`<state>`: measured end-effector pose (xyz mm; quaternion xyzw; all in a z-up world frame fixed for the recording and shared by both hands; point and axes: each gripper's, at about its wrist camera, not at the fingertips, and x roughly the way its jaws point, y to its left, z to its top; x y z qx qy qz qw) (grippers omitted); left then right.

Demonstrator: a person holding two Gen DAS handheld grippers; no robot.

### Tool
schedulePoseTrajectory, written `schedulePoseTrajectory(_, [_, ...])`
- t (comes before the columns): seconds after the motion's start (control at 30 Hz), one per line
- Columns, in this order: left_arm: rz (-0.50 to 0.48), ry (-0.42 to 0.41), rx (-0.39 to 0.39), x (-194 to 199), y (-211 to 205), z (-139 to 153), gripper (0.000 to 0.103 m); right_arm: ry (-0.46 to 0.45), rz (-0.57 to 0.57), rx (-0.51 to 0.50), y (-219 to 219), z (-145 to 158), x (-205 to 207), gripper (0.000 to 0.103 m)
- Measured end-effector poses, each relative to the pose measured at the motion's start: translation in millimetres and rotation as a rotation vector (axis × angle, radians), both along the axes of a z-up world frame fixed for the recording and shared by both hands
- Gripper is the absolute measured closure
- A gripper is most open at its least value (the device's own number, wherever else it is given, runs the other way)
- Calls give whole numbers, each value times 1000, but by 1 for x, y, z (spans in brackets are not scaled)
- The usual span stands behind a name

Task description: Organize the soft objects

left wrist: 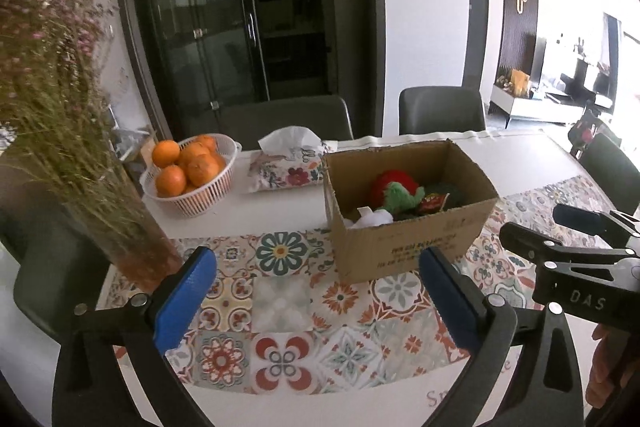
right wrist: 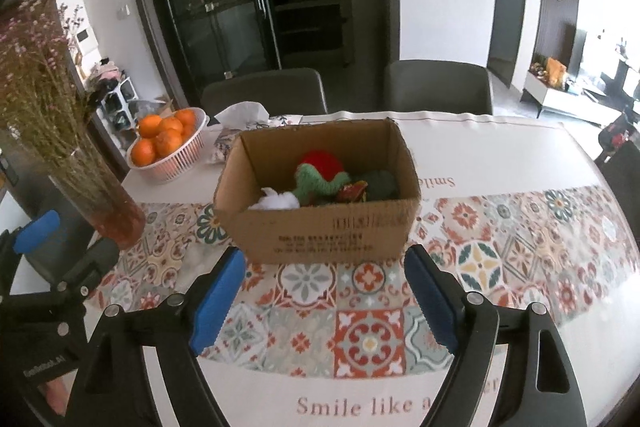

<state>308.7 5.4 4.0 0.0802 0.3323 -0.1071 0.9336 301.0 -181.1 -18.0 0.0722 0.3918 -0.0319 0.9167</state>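
An open cardboard box [left wrist: 412,239] [right wrist: 320,231] stands on the patterned tablecloth. Inside lie a red knitted ball [left wrist: 390,185] [right wrist: 320,161], a green knitted toy [left wrist: 402,201] [right wrist: 318,183], a white soft piece [left wrist: 374,217] [right wrist: 278,201], a dark green soft thing [right wrist: 382,183] and a small red packet [left wrist: 432,205] [right wrist: 352,193]. My left gripper [left wrist: 318,269] is open and empty, held in front of the box. My right gripper [right wrist: 324,273] is open and empty, just short of the box's front wall. Each gripper shows at the edge of the other's view.
A glass vase [left wrist: 132,247] [right wrist: 106,211] of dried flowers stands at the left. A white basket of oranges [left wrist: 192,171] [right wrist: 168,143] and a floral tissue pack [left wrist: 288,167] sit behind the box. Grey chairs [left wrist: 442,111] [right wrist: 438,87] line the far edge.
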Motion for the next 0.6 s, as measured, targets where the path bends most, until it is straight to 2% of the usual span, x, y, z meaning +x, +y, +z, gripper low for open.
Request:
schedulePoseTrajectory(0.3, [-26, -47, -9, -54, 11, 10, 0, -49, -28, -11, 13, 7, -61, 20])
schedulePoseTrajectory(0.6, [-11, -65, -28, -100, 10, 17, 0, -112, -38, -46, 13, 21, -114, 17])
